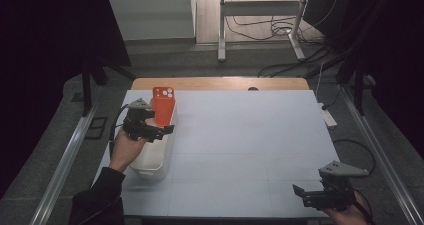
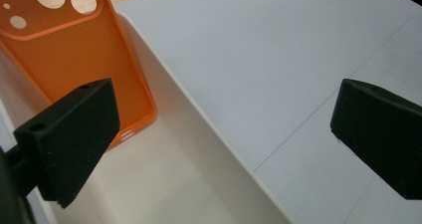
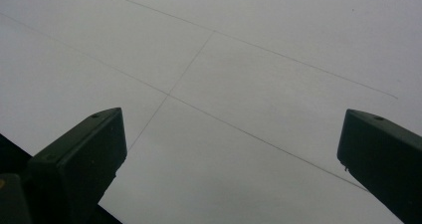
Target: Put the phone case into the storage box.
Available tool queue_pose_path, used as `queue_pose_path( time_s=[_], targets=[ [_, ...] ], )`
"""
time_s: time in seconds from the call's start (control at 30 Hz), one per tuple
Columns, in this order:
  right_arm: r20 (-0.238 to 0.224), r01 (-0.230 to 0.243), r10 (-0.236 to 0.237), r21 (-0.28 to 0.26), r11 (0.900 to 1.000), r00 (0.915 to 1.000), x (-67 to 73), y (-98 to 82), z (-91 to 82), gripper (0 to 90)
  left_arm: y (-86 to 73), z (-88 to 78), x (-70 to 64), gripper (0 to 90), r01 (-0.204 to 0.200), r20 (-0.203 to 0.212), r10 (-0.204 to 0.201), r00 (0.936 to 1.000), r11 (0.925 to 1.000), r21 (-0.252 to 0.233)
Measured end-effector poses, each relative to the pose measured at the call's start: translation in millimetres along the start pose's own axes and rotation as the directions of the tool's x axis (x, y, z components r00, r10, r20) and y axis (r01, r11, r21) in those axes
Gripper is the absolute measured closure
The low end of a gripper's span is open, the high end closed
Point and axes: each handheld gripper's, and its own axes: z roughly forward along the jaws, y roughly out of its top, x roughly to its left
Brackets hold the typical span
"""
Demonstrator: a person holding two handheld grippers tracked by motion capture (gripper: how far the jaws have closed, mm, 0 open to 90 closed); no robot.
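An orange phone case [image 1: 163, 105] [image 2: 74, 50] stands upright at the far end of a white bin [image 1: 150, 164] [image 2: 199, 115] on the left side of the table, its camera cutouts at the top. My left gripper [image 1: 158, 128] [image 2: 225, 134] is open just in front of the case, over the bin's right wall, with nothing between its jaws; one jaw is over the bin, the other over the table. At the table's front right corner my right gripper [image 1: 303, 193] [image 3: 230, 159] is open above bare table, holding nothing.
The pale grey table top [image 1: 250, 135] runs wide between the two hands, with a wooden strip [image 1: 220, 83] at its far edge. Beyond it stand a metal frame's legs [image 1: 221, 35] and cables on the floor. Rails run along both sides of the table.
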Motion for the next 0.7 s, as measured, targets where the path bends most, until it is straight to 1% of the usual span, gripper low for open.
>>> queue_pose_path(
  time_s=[0.17,0.4,0.7],
  targets=[
    [0.000,0.001,-0.001,0.000,1.000,1.0000,0.2,0.0,0.0,0.0,-5.1,-3.5,-3.7,0.0,-0.004,0.003,0.004,1.0000,0.9999,-0.010],
    [-0.001,0.002,-0.002,0.000,1.000,1.0000,0.3,0.0,-0.1,0.0,-11.5,-8.5,-8.7,0.1,-0.018,-0.011,0.018,0.9998,0.9996,-0.020],
    [0.001,0.009,-0.009,0.001,1.000,1.0000,1.2,0.4,-0.2,0.0,-19.7,-14.9,-17.2,0.1,-0.026,0.002,0.026,0.9997,0.9992,-0.030]
  ],
)
